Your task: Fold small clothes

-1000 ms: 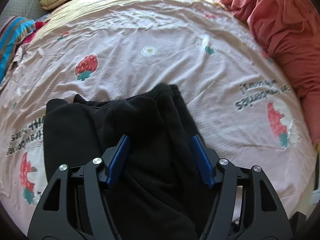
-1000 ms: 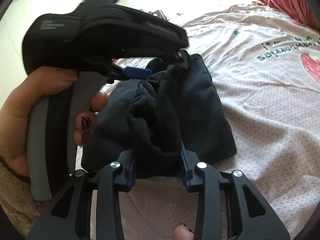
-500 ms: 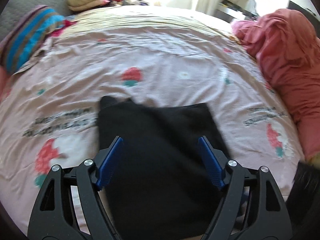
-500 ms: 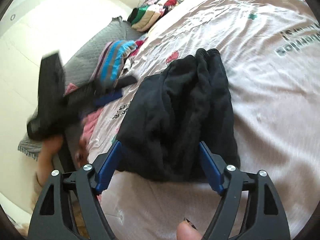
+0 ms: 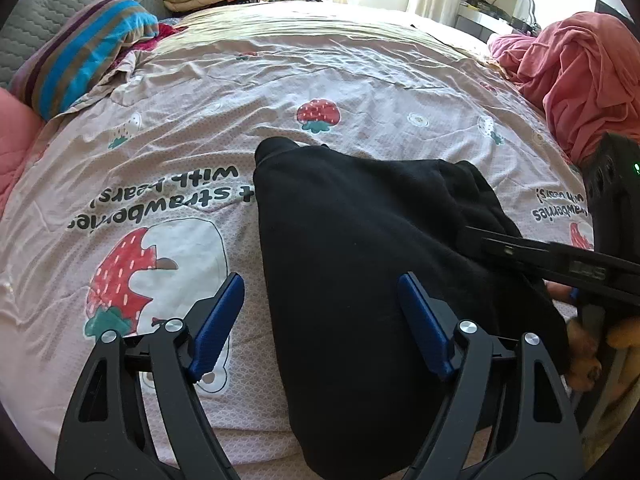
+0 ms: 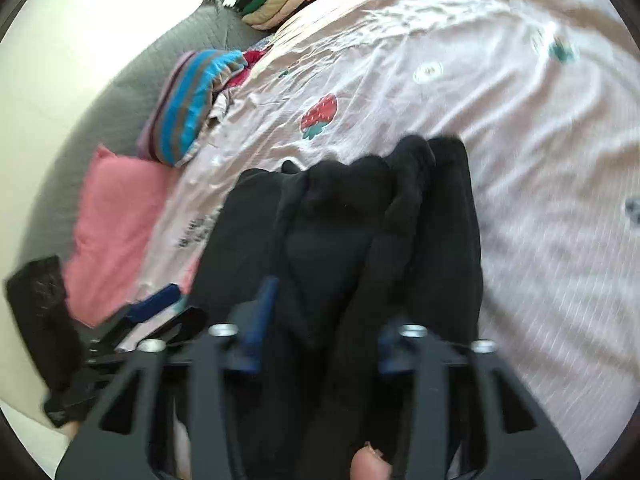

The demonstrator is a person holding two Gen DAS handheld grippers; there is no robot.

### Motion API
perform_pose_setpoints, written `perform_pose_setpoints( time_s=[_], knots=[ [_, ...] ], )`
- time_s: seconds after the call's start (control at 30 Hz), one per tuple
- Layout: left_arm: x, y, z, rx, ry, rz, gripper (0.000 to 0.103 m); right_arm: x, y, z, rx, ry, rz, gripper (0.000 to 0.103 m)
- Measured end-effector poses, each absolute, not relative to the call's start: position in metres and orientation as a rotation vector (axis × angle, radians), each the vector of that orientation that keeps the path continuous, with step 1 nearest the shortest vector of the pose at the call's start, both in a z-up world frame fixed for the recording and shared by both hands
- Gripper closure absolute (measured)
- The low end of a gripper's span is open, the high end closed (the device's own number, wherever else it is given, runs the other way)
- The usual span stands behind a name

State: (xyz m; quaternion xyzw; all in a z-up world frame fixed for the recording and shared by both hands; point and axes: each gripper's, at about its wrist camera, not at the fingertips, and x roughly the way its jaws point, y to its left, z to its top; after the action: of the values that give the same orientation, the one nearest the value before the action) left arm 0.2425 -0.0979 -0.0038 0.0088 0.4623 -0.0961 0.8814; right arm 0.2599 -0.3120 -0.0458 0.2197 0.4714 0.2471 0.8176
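Watch the bunched folds: your right gripper (image 6: 320, 328) may be pinching more layers than you want.

Its jaws have just been closing around the near edge of the black garment (image 5: 360, 248), and thick ridges of cloth sit between the blue pads, so in my judgement a pull from here could drag the whole bundle across the bedsheet (image 5: 240, 80) instead of turning one layer over. Your left gripper (image 5: 320, 312) stands wide and holds nothing; its jaws have just been opening, with the garment's left edge lying between its fingers, untouched. The garment lies on the bed's near middle, dark, soft and fleecy-looking. It is roughly folded: smooth on its left half, rumpled into long ridges on the right.
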Motion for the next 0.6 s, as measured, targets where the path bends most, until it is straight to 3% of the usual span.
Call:
perform_pose_setpoints(
  time_s=[0.37,0.6],
  knots=[
    [0.239,-0.112,0.005,-0.009,0.95,-0.259,0.031,0.241,-0.308,0.01,0.132,0.769,0.489,0.085],
    [0.237,-0.128,-0.012,0.031,1.001,-0.279,0.03,0.263,-0.326,-0.041,0.225,0.924,0.451,0.083]
  ],
)
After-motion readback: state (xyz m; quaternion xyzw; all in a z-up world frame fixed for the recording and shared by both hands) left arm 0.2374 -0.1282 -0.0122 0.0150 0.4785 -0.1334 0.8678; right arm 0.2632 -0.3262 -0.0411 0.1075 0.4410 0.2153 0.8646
